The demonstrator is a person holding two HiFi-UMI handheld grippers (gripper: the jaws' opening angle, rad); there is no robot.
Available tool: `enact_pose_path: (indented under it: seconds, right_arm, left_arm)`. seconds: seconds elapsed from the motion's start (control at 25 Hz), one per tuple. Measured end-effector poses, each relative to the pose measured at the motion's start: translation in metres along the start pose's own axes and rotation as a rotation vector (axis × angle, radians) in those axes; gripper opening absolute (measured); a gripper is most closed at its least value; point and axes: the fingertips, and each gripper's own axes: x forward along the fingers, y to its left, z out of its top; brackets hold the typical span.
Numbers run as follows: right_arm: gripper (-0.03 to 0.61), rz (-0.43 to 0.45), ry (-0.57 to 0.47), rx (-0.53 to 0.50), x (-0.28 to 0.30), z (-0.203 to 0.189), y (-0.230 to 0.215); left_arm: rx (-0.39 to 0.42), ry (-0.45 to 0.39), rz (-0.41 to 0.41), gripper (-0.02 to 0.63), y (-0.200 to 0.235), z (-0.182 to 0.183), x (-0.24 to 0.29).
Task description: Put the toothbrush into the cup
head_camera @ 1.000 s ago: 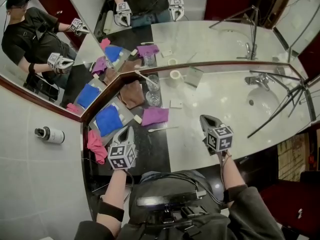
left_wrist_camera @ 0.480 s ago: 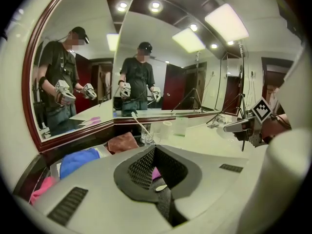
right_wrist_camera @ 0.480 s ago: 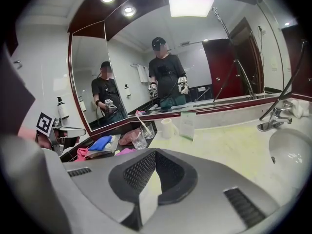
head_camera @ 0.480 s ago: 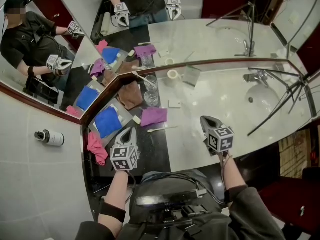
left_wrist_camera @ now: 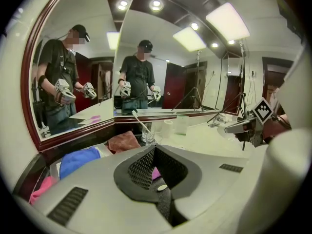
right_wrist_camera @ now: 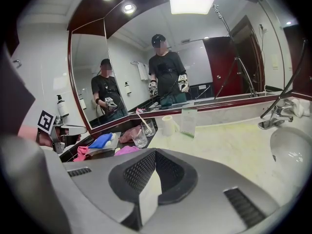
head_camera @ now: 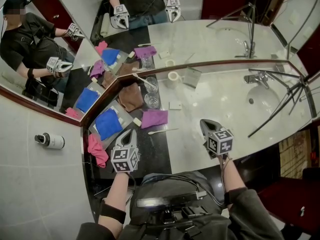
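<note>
Both grippers hover over the long counter [head_camera: 220, 99], pale stone under the right gripper [head_camera: 204, 122] and black under the left gripper [head_camera: 129, 130], with the corner mirror [head_camera: 210, 39] running along the wall ahead of both. One sink [head_camera: 260, 104], and it sits well out to the right of the right gripper. Four cloths, all on the left gripper's side: the blue cloth [head_camera: 108, 124] just ahead and to its left, the pink cloth [head_camera: 96, 149] beside it on the left, the purple cloth [head_camera: 154, 118] just ahead and to its right, and the brown cloth [head_camera: 131, 96] farther ahead near the mirror. Now the grippers themselves: the left one's own view shows its jaws pressed together with nothing caught between them, and the right one is clenched just the same, empty, tips aimed down at the stone. Two glasses stand ahead between the pair, the near glass [head_camera: 152, 101] empty and the far glass [head_camera: 152, 85] behind it. Two toothbrushes: one leaning toothbrush [head_camera: 142, 79] stands in the far glass, and the white toothbrush [head_camera: 162, 131] lies flat on the counter between the two grippers, just off the left gripper's tip, touched by neither.
</note>
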Motion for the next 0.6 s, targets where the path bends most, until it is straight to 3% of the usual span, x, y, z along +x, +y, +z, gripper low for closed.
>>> enact_pose_path:
  seconds: [0.24,0.6]
  right_arm:
    - [0.020,0.012,0.019,0.001,0.006,-0.003,0.005]
    - [0.020,0.021,0.030,-0.029,0.025,0.008,0.021]
  left_arm:
    - [-0.061,-0.008,-0.019,0.002,0.001,0.004,0.013]
    - [-0.318,-0.064,-0.170,0.120,0.010,0.055,0.093]
